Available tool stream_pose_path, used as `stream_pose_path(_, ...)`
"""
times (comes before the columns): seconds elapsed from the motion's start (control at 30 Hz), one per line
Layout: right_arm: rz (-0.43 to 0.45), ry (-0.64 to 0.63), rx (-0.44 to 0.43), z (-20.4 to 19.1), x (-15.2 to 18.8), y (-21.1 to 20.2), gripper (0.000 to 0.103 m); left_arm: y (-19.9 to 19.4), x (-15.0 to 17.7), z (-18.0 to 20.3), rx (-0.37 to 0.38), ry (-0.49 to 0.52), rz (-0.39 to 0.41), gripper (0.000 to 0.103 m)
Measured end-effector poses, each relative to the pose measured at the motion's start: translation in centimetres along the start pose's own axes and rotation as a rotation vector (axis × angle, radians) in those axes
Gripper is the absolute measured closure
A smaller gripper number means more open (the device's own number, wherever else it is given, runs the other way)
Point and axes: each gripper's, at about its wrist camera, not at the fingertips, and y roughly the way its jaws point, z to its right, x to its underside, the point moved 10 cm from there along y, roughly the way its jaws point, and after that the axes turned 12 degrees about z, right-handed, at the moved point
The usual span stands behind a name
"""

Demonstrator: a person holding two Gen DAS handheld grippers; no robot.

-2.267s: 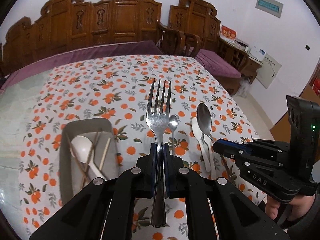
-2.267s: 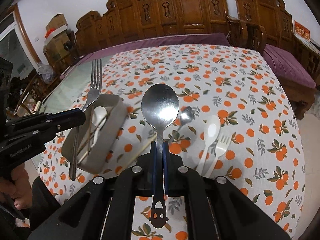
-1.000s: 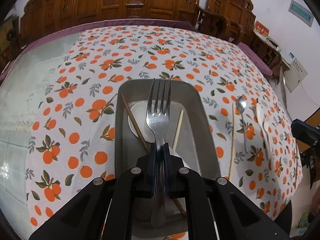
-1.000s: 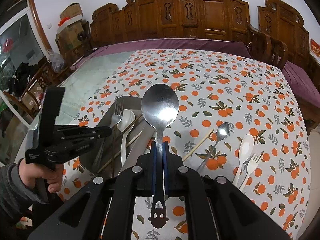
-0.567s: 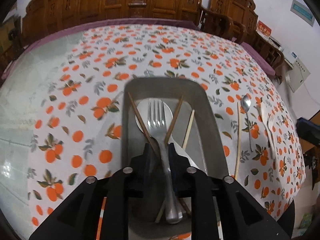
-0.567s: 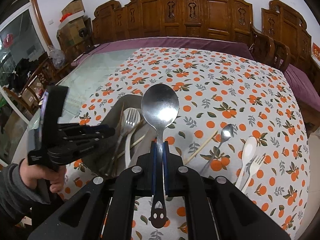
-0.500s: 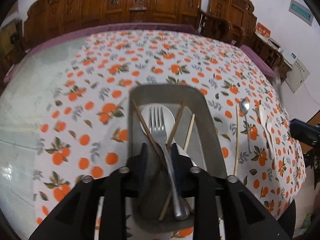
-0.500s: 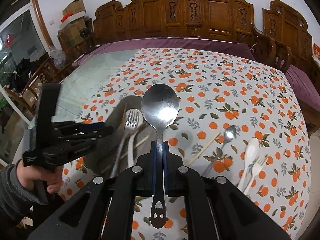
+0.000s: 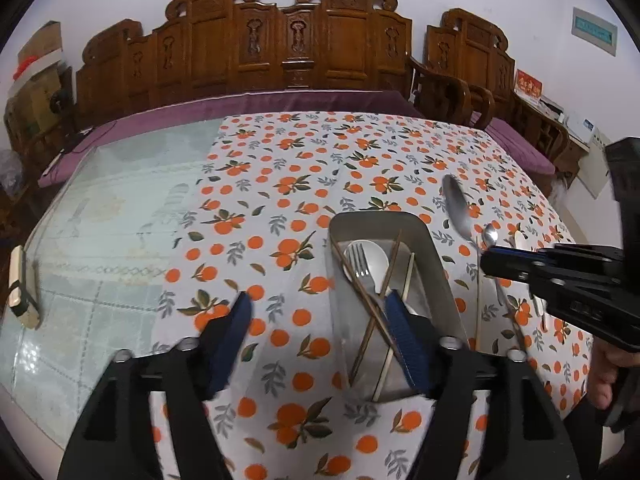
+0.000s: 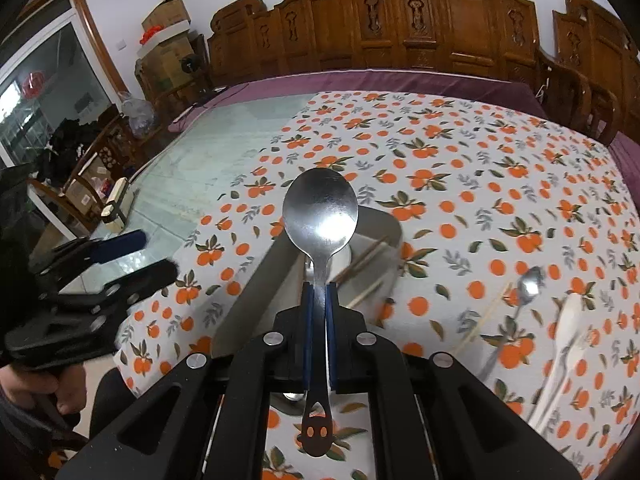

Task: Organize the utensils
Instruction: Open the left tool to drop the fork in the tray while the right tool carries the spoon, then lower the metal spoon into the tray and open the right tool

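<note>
Steel fork now lies in the grey tray, across the chopsticks and white spoon. Left gripper has just been opening; its jaws stand wide with nothing between them, lifted back off the tray. A second ago it still pinched the fork. Right gripper stays clamped on the big steel spoon, now hovering over the tray; likely next in.
</note>
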Motion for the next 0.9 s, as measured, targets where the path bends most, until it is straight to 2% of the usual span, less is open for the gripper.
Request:
stream_pose_path(0.1,-0.011,-0.006,0.001,-0.5,0.1,1.1,0.096,-0.9,-0.1,-0.6,-0.001,-0.004,0.014,0.018)
stream_pose_path(0.27,-0.034,0.001,-0.001,-1.2,0.4,3.0,0.096,-1.7,0.3,-1.5,-0.011,-0.01,0.017,0.01)
stream_pose_path(0.53,-0.076,0.04,-0.014,-1.6,1.0,6.0,0.096,-1.8,1.0,-3.2,-0.033,-0.027,0.007,0.01)
stream_pose_path(0.9,-0.172,0.046,0.01,-1.4,3.9,9.8,0.096,-2.0,1.6,-4.2,-0.049,-0.04,-0.003,0.01)
